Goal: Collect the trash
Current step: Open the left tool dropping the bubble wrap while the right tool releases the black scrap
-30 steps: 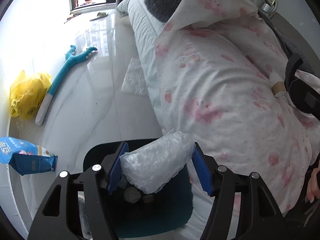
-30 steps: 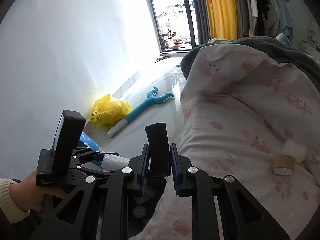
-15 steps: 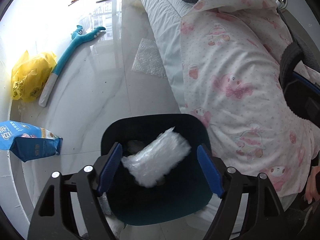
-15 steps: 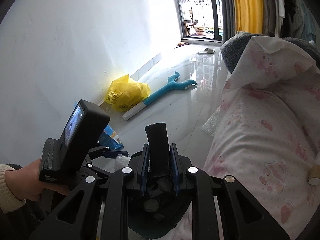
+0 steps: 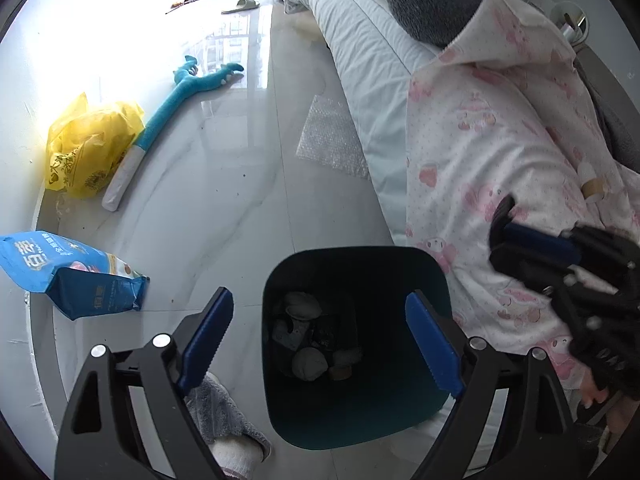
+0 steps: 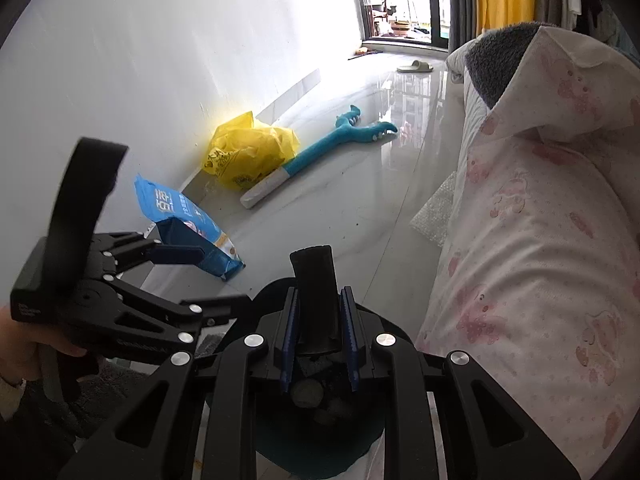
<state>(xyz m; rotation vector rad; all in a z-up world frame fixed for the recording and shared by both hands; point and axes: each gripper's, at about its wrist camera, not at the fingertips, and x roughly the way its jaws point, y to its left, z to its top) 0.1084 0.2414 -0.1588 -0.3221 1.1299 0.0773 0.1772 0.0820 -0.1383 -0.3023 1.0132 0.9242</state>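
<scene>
My left gripper (image 5: 318,296) hangs over the dark teal bin (image 5: 424,276), its jaws opening wide with nothing between the blue pads (image 5: 204,336). Crumpled grey and white trash (image 5: 308,360) lies at the bin's bottom. My right gripper (image 6: 318,292) is shut on a flat black strip (image 6: 314,276) that sticks up past its fingertips, just above the bin (image 6: 272,300). In the left wrist view the right gripper (image 5: 532,240) shows at the right, over the pink bedspread. A bubble wrap sheet (image 5: 332,144) lies on the floor against the bed. A cardboard tape roll (image 5: 592,188) rests on the bedspread.
A blue snack bag (image 5: 72,272), a yellow plastic bag (image 5: 88,148) and a teal plush toy (image 5: 180,100) lie along the left wall. The bed with its pink bedspread (image 5: 500,128) fills the right. A slippered foot (image 5: 224,420) stands left of the bin.
The left gripper let go of the bubble wrap roll, which dropped toward the bin and is gone from between the jaws. The jaws spread wider. The right gripper came down to the bin, still holding the black strip.
</scene>
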